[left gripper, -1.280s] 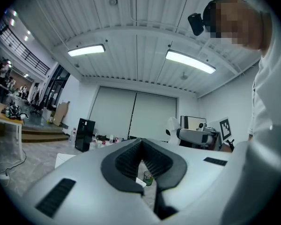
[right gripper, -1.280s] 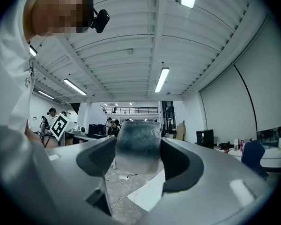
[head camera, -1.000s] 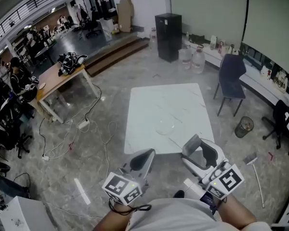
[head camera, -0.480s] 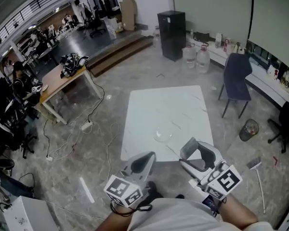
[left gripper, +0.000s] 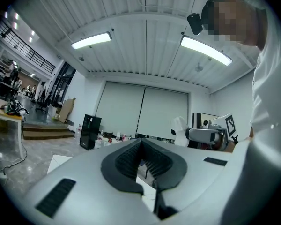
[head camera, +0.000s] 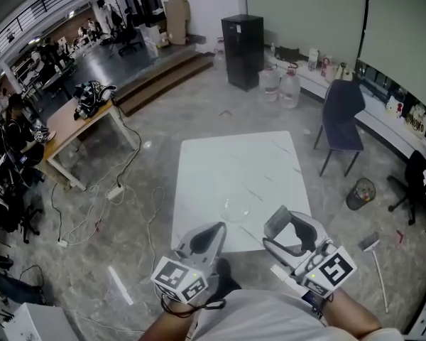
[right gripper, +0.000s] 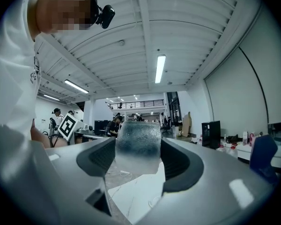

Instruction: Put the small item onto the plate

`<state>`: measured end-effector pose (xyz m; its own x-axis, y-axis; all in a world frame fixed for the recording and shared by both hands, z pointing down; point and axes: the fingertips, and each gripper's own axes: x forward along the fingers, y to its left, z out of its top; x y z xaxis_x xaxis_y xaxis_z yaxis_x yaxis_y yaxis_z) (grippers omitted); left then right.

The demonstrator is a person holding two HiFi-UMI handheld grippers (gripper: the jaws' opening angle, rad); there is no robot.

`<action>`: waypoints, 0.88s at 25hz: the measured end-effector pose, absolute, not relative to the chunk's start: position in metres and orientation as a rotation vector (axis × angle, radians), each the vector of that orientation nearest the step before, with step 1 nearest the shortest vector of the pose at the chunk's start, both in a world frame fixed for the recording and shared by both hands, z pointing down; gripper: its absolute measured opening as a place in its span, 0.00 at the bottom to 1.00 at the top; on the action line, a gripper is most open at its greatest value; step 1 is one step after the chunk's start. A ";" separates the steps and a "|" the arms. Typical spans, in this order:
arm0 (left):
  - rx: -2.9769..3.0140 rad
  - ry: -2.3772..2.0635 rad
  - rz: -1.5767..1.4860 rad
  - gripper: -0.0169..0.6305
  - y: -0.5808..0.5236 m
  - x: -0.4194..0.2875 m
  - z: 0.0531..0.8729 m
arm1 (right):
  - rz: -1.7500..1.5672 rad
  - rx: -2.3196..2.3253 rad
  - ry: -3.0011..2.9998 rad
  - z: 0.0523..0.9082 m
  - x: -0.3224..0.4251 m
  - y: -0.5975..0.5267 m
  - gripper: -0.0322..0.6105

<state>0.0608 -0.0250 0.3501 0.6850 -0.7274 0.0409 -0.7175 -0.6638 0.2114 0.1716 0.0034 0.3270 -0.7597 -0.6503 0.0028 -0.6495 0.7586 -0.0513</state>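
Note:
A clear glass plate [head camera: 236, 208] lies near the front edge of the white marble-patterned table [head camera: 234, 169]. My right gripper [head camera: 296, 227] is held in front of the table, to the right of the plate, tilted upward. In the right gripper view the right gripper [right gripper: 138, 154] is shut on a small translucent frosted block [right gripper: 137, 146]. My left gripper [head camera: 206, 239] is held just before the table's front edge, left of the plate. In the left gripper view the left gripper [left gripper: 141, 144] is shut, its ribbed pads [left gripper: 126, 161] meeting at the tip with nothing between them.
A dark blue chair [head camera: 339, 116] stands right of the table, with a bin [head camera: 360, 192] in front of it. A black cabinet [head camera: 241, 41] and water bottles [head camera: 280, 84] stand behind. Cables [head camera: 121, 190] trail over the floor on the left near a wooden desk [head camera: 74, 123].
The table and plate have come closer to both grippers as the person stepped forward. Both grippers keep the same pose, the right still holding the block.

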 end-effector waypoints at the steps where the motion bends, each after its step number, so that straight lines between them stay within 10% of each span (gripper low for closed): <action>1: 2.686 -1.159 -0.068 0.03 -0.035 0.057 0.352 | -0.082 -1.091 2.935 0.329 0.168 -0.005 0.51; 22: 2.730 -0.856 -0.008 0.03 -0.236 -0.059 0.398 | -0.348 -1.321 2.970 0.436 0.041 -0.216 0.51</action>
